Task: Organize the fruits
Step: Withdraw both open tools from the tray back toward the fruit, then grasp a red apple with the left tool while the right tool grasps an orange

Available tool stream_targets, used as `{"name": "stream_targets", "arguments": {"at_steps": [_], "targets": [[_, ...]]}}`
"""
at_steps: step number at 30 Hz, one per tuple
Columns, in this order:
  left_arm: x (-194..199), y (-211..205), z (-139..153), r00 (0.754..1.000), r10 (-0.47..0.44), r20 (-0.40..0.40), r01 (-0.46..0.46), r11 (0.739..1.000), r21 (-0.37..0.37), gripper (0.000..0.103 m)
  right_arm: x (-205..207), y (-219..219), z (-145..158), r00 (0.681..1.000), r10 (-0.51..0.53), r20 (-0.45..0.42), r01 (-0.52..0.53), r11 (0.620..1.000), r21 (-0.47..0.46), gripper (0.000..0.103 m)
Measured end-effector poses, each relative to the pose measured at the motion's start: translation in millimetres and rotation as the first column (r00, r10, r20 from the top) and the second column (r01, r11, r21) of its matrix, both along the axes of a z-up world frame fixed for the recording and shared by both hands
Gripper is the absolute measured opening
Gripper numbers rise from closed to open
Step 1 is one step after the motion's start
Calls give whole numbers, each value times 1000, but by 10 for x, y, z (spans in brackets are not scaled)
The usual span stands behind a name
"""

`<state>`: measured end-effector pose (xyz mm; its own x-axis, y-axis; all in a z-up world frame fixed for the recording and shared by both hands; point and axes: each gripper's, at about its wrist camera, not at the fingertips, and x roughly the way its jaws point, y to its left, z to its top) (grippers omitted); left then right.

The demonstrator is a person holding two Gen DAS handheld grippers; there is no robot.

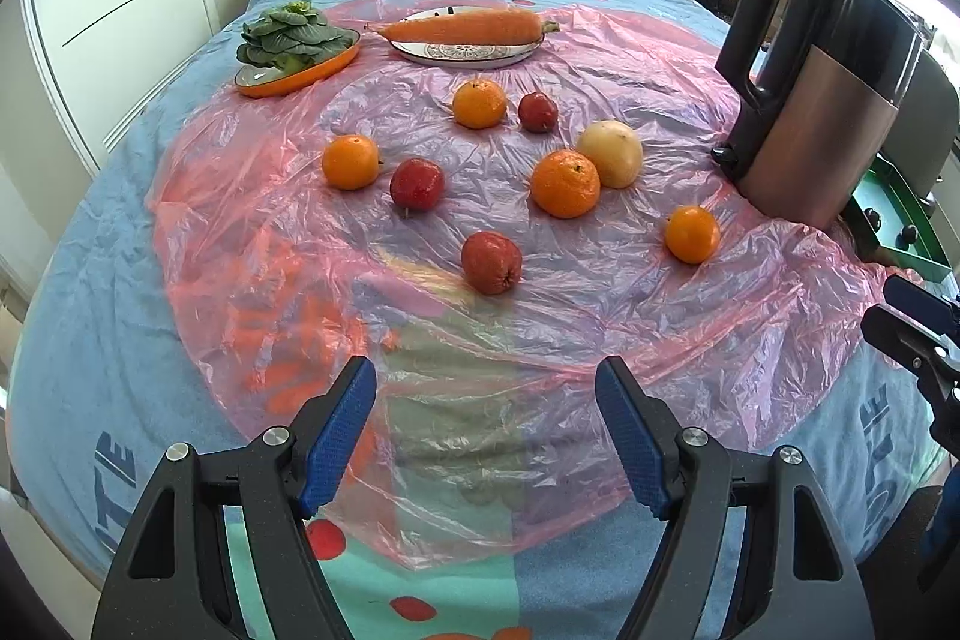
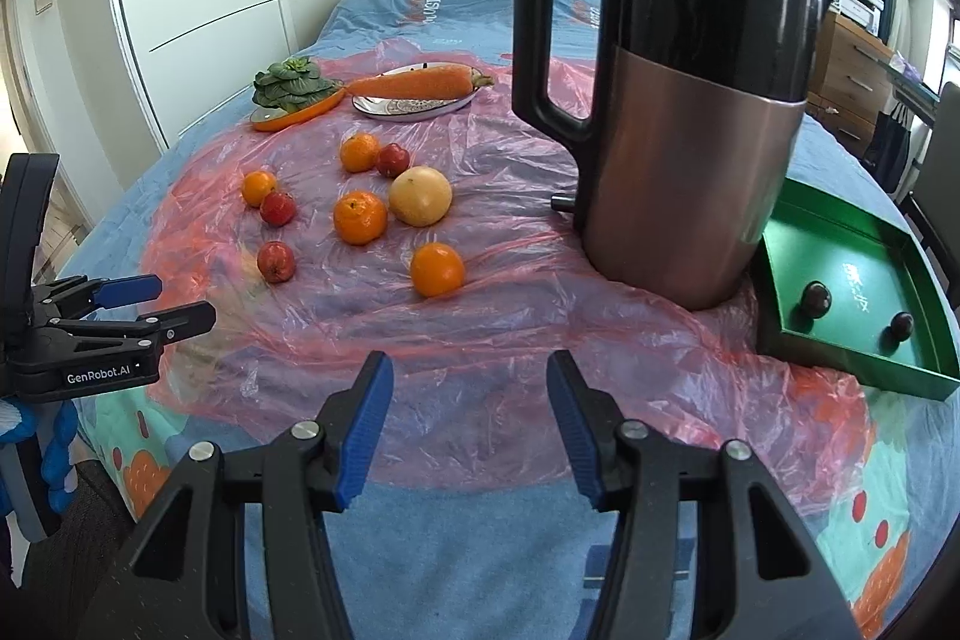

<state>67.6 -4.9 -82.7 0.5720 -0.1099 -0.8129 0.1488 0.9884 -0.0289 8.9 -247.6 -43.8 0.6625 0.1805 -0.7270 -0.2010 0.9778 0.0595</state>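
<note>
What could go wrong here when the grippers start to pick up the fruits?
1. The fruits lie on a wrinkled plastic sheet over a soft bed; a nudged orange may roll away.
2. The tall kettle stands on this soft bedding beside the green tray; the open right gripper might tip it.

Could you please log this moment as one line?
left gripper: open, empty | right gripper: open, empty | oranges, apples: loose on plastic sheet | green tray: two dark fruits

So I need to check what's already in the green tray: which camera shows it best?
The right wrist view: the green tray shows whole, open, with two dark round things inside. The left wrist view catches only a corner of it behind the kettle.
</note>
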Motion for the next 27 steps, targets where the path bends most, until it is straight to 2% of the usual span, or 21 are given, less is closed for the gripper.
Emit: {"name": "stream_targets", "arguments": {"at_steps": [14,25,27], "targets": [[626,42,-322,997,55,-48,-56,998,-13,70,824,254,-314,997,70,-39,-69,997,19,95],[825,46,-518,997,49,-67,-51,998,-27,70,1192,385,-657,992,95,-87,-92,995,35,95],[831,36,-531,997,53,-60,-54,998,-18,67,1221,394,-698,991,100,-93,-97,995,35,95]]}}
